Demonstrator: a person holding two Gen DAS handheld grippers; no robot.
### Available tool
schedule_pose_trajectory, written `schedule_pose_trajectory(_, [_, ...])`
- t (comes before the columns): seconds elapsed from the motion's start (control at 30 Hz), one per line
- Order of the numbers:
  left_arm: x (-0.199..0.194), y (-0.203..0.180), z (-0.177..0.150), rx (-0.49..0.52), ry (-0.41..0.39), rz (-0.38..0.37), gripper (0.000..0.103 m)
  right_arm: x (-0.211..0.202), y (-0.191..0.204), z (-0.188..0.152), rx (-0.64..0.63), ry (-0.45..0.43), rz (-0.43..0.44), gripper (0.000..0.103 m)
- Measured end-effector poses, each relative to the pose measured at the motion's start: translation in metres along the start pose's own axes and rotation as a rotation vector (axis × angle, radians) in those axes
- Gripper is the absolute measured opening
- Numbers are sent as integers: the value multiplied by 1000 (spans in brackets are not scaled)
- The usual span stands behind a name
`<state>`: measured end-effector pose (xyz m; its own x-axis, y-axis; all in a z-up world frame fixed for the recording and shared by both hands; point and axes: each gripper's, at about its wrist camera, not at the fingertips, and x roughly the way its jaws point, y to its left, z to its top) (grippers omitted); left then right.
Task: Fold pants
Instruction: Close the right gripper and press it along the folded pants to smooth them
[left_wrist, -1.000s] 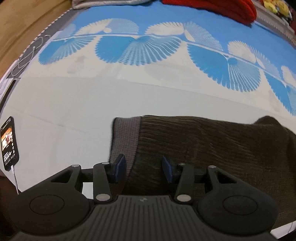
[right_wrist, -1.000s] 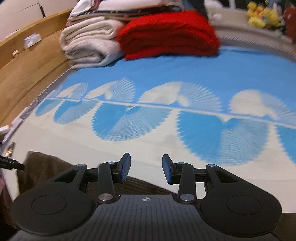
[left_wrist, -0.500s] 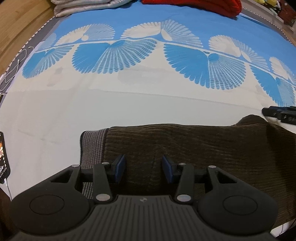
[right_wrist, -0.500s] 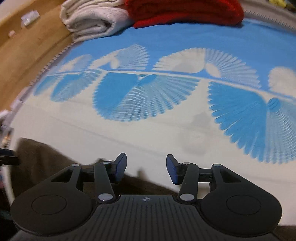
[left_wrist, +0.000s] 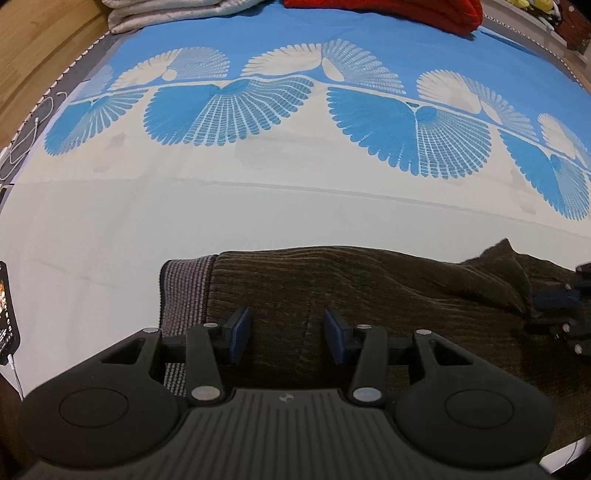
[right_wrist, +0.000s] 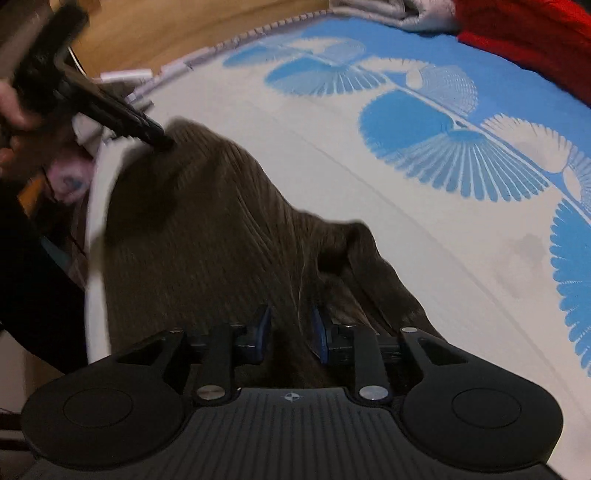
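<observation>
Left wrist: the left gripper (left_wrist: 282, 336) is held apart over the pants (left_wrist: 369, 295) on the bed (left_wrist: 184, 221), near the waistband, pressing nothing. Right wrist: the right gripper (right_wrist: 290, 334) is closing on a raised fold, presumably to be lifted

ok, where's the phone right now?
Left wrist view only: the phone lies at the far left edge on the white part of the bedsheet, left of the brown pants, cable trailing from its bottom end.

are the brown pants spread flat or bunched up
Partly bunched: the brown pants lie lengthwise on the bedsheet, with a raised ridge of cloth near one end.
</observation>
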<state>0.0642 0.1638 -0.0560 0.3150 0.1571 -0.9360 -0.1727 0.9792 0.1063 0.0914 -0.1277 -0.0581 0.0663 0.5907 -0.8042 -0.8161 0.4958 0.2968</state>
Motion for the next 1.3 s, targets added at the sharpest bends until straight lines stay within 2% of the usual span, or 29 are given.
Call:
schedule_pose_trajectory(0.07, [0,-4,-1,7,1,-3,49,0,-4,2,29,-17,-21,29])
schedule_pose_trajectory(0.13, [-1,-7,-2,12,3,-4,49,-10,-13,9,90,-88,-36,37])
schedule_pose_trajectory(0.2, [-1,-8,-2,14,3,-3,49,-21,-33,17,216,-175,0,50])
schedule_pose_trajectory(0.27, [0,-8,-2,12,4,0,49,-24,-48,19,326,-220,35,53])
schedule_pose_trajectory(0.5, [1,-8,-1,11,9,-4,49,19,-65,24,469,-99,79,57])
schedule_pose_trajectory(0.63, [3,-4,0,9,12,2,49,31,-64,28,493,-87,94,59])
schedule_pose_trajectory(0.73, [4,1,1,0,10,3,49,36,-57,36,457,-86,144,54])
schedule_pose_trajectory(0.77, [4,3,1,-3,9,2,49,38,-55,39,437,-88,144,41])
schedule_pose_trajectory(0.8, [4,4,1,-5,9,2,49,35,-54,42,415,-105,143,18])
schedule_pose_trajectory(0.83, [4,6,1,-7,10,3,49,30,-57,43,423,-134,149,11])
schedule_pose_trajectory(0.93, [3,9,2,-11,5,1,49,7,-72,44,493,-265,164,10])
schedule_pose_trajectory(0.97, [3,10,2,-14,5,1,49,2,-72,45,479,-293,122,8])
schedule_pose_trajectory(1.0, [3,11,2,-16,6,3,49,-3,-71,45,462,-333,37,8])
schedule_pose_trajectory(1.03, [2,11,2,-18,5,3,49,-9,-71,44,472,-373,-100,8])
schedule_pose_trajectory(1.07, [2,11,2,-20,3,2,49,-15,-78,42,520,-392,-196,10])
schedule_pose_trajectory(1.1, [1,11,2,-20,1,-2,49,-20,-83,40,556,-400,-255,11])
schedule_pose_trajectory(1.13, [1,10,1,-18,1,-4,49,-27,-85,37,561,-415,-279,11])
schedule_pose_trajectory(1.2, [0,9,1,-13,-2,-7,49,-38,-81,35,517,-432,-216,11])
schedule_pose_trajectory(1.3, [0,11,1,-24,-1,-1,49,-44,-58,34,371,-379,16,11])
